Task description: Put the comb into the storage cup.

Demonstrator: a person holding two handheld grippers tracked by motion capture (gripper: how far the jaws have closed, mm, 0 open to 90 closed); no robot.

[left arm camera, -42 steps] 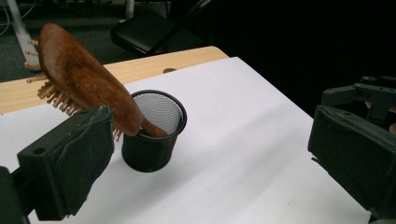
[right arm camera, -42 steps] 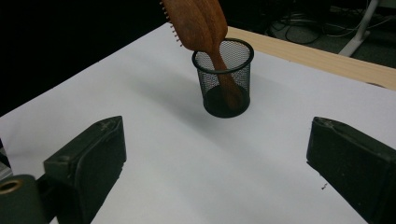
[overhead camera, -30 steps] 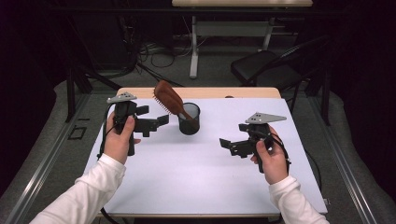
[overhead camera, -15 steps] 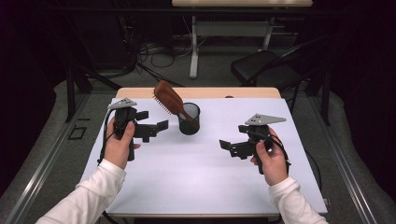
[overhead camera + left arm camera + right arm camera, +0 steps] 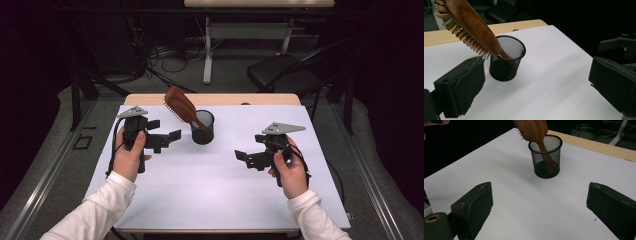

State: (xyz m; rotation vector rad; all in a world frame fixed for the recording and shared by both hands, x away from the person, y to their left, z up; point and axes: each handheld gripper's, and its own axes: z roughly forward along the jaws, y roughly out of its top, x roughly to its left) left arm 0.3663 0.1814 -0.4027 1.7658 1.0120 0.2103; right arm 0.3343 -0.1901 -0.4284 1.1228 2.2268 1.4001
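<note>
With both our left gripper (image 5: 169,138) and right gripper (image 5: 243,156) spread and empty, we judge the wooden hairbrush (image 5: 471,26), propped handle-down in the mesh cup (image 5: 506,61) just beyond our left fingertips, stiff, light, and best pinched across its smooth back

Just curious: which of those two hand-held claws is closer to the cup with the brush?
The left gripper: it sits right beside the mesh cup holding the hairbrush; the right gripper is farther off.

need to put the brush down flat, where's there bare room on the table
The white table cover is bare between the left tool and right tool, and toward the near edge. The only occupied spot is the mesh cup holding the hairbrush near the far edge.
</note>
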